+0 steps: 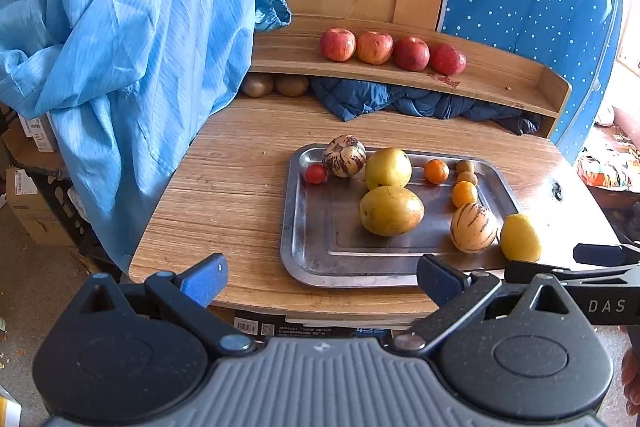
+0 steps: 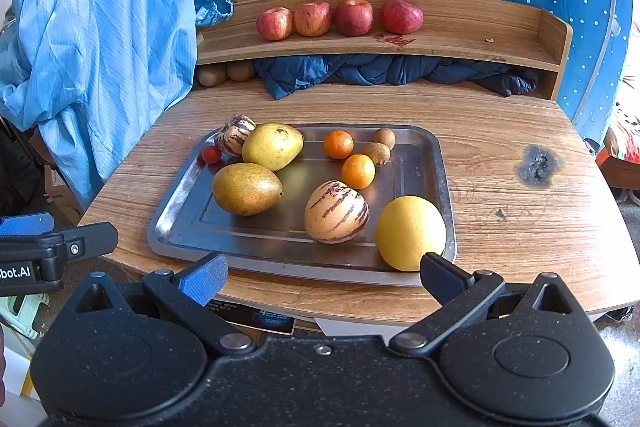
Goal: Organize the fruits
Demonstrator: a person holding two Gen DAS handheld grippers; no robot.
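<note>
Both my jaws spread wide, empty. Yellow citrus [image 2: 411, 231] just ahead of right jaws, touching tray [image 2: 176, 223] corner; right hand nearer.

Mixed fruits [image 2: 246, 188] loose on steel tray [image 2: 440, 163] — apples [image 2: 354, 17] shelved

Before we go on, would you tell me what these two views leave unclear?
- Brown fruits under the shelf: half hidden in both views by shelf shadow and the blue coat; kind unclear.
- Dark blue cloth: the shelf covers its back.
- Red smear beside the apples: too small to identify.
</note>
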